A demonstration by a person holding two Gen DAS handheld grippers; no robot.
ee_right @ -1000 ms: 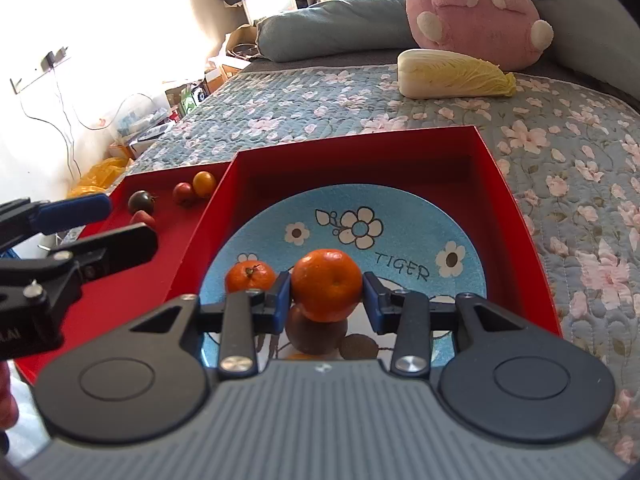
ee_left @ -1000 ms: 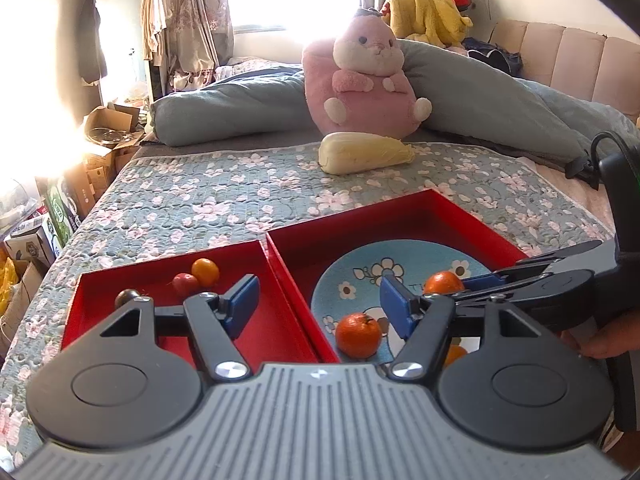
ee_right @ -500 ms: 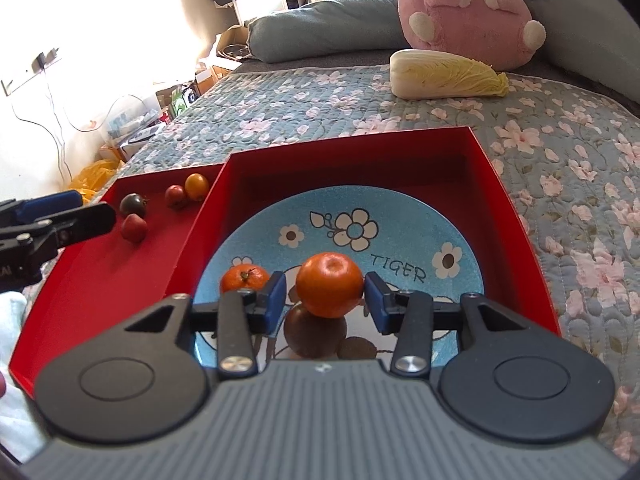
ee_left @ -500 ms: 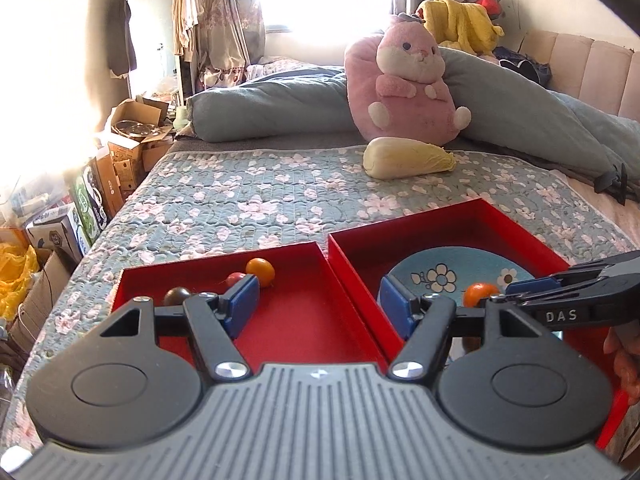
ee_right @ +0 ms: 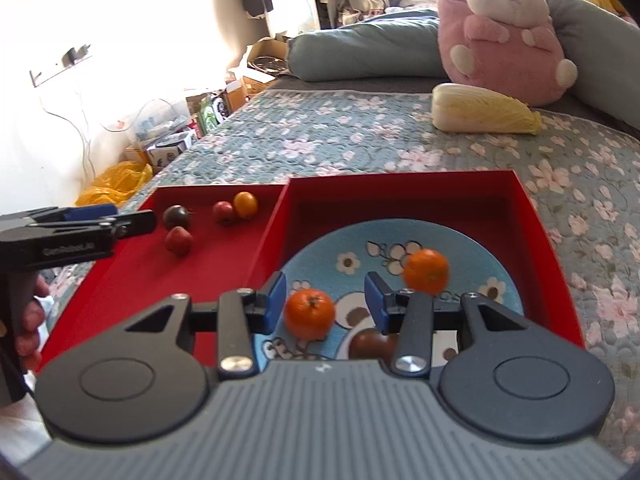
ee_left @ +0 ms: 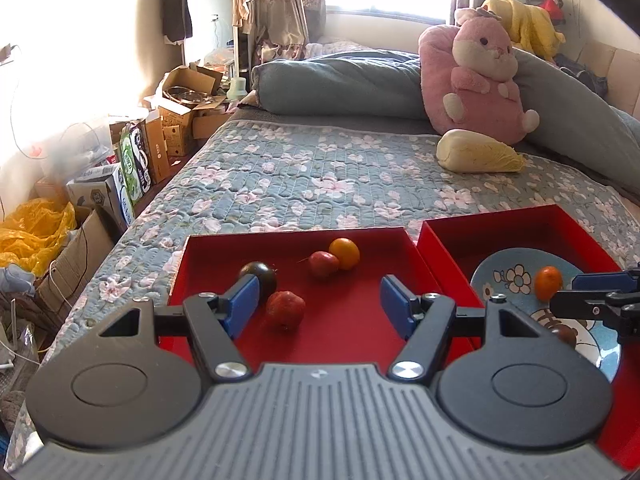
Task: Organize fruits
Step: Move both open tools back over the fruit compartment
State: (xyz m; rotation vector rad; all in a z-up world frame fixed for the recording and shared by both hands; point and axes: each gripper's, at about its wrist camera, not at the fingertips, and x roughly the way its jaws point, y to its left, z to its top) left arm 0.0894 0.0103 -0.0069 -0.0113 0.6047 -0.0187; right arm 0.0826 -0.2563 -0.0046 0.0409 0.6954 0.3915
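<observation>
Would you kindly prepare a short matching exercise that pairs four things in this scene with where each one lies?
Things:
1. dark tomato
2. blue flowered plate
3. cabbage
4. yellow-orange tomato

Places:
A. on the quilt in front of the pink plush rabbit
B. inside the right red tray
C. in the left red tray, touching a small red fruit
D. in the left red tray, just behind a red strawberry-like fruit

Pairs: 1-D, 2-B, 3-A, 4-C

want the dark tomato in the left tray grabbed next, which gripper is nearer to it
Left. The left gripper hangs right over the dark tomato; the right gripper is over the blue plate.
</observation>
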